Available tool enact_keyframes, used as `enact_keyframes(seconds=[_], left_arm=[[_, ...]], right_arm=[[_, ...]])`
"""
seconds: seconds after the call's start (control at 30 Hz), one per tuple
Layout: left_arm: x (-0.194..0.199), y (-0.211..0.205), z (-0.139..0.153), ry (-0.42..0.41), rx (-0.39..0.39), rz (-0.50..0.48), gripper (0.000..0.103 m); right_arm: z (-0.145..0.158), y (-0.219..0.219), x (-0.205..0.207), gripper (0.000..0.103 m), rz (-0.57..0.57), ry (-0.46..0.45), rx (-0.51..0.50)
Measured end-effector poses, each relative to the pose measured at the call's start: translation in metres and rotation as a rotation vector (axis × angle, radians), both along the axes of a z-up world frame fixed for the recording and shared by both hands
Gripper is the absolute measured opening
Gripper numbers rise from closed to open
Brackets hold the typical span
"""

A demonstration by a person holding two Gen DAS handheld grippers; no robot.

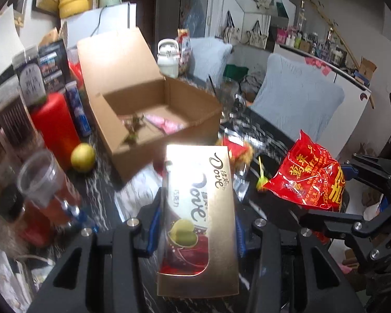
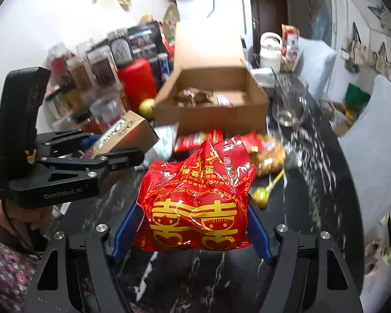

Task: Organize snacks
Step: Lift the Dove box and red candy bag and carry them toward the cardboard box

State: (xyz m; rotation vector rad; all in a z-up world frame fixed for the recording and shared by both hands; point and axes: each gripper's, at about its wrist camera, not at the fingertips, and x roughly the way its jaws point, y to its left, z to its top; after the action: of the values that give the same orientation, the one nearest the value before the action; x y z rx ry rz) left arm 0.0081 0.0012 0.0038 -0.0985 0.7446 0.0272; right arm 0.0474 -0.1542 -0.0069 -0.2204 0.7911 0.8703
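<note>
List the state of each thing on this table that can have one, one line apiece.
Cardboard box: lid flap up, open, a few snacks inside.
Dove chocolate box: clamped between the left gripper fingers, off the table.
Red snack bag: puffy, sealed as far as visible, clamped in the right gripper.
Lollipop: lying loose on the table.
Glass bowl: upright, looks empty.
Lemon: resting beside the box.

Gold Dove box (image 1: pixel 198 203), red bag (image 2: pixel 198 200) with yellow characters, brown carton (image 1: pixel 153 104)

red canister (image 1: pixel 55 127) | yellow fruit (image 1: pixel 83 157) | glass bowl (image 2: pixel 289 104) | white jug (image 1: pixel 168 58)
</note>
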Motion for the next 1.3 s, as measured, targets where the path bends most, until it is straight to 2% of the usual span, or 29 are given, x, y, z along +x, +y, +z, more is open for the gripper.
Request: enact_keyframes(seconds=[0.33,0.6,0.93,1.3], left_arm=[[0.026,0.005,0.035,-0.054,0.019,-0.012,0.044],[0.058,0.019,0.061,-0.101,0.044,0.0,0.044],[0.103,0.05,0.077,-0.126,0.088,0.037,0.044],[0.163,0.089,0.073,-0.108,0.111,0.075,0.044]], right_arm=[[0.049,0.013,0.025,0.075,0.016,-0.091,0.035],[0.073,0.03,0.06,0.075,0.045,-0.111,0.078],[0.087,0.061,0.111,0.075,0.079,-0.112,0.098],[0.084,0.101,0.175,0.075,0.107,-0.079,0.094]])
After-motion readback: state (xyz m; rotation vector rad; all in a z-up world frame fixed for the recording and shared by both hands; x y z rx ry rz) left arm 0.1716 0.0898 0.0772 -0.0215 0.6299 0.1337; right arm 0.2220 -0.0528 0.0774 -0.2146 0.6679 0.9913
